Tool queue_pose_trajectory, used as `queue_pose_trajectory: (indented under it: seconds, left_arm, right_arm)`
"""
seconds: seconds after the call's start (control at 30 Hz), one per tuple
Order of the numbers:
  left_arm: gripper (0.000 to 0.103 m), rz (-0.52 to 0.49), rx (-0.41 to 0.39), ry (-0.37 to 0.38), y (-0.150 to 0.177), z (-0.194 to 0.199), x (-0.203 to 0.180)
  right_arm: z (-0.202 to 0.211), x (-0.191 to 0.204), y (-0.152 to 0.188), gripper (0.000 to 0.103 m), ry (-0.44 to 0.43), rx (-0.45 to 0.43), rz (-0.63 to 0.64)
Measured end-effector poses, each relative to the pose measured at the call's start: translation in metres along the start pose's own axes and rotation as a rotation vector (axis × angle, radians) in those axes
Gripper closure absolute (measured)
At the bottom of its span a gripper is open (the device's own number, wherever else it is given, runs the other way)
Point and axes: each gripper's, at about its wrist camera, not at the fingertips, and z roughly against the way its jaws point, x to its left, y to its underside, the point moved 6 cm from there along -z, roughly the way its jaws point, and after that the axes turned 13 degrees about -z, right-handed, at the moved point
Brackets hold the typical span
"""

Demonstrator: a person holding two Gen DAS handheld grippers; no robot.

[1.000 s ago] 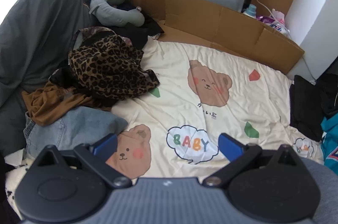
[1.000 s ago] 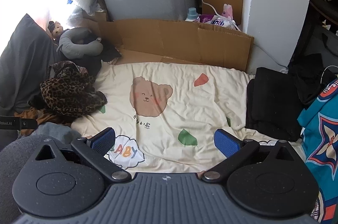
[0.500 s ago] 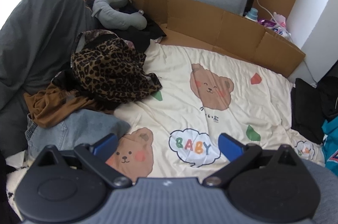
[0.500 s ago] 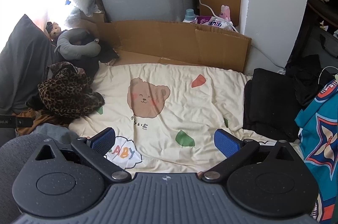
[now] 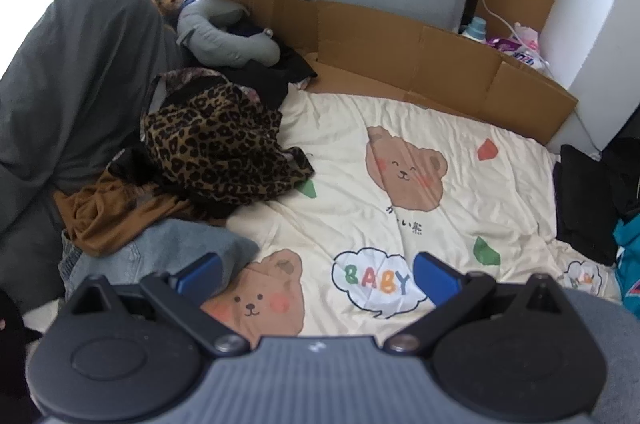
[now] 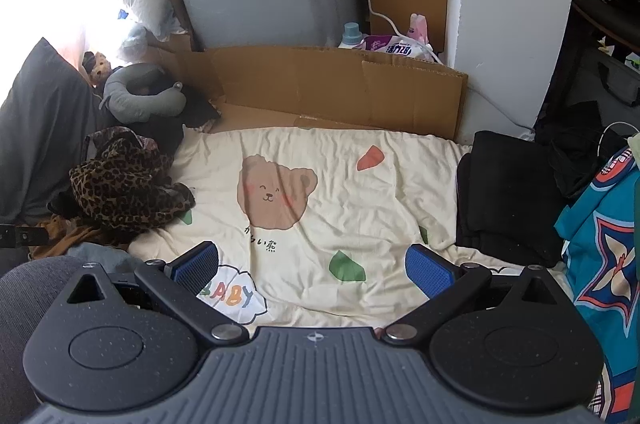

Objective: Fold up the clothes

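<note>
Bear-print bed (image 5: 440,127), crumpled clothes heaped at its left edge

Leopard garment (image 5: 224,151) tops the heap: looks light, floppy, so I'd pinch a hem. Left gripper (image 5: 316,274) and right gripper (image 6: 312,264) both wide open, holding nothing.

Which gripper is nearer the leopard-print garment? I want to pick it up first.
Left. The left gripper hangs open just short of the leopard-print garment; the right gripper sits farther right, over the blanket.

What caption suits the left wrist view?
Open left gripper above bear-print blanket, facing leopard-print garment in unfolded pile.
</note>
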Motion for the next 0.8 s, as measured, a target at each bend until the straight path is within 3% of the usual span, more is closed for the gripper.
queue_pose_trajectory:
  seconds: [0.5,0.8]
  left_arm:
    - [0.0,-0.06,-0.057,0.066,-0.01,0.005,0.004]
    - [0.0,-0.049,-0.031,0.077,-0.01,-0.011,0.011]
  right_arm:
    - [-0.002,0.011,-0.003,0.0,-0.016,-0.002,-0.005]
    - [-0.005,0.02,-0.003,0.0,-0.01,-0.018,0.03]
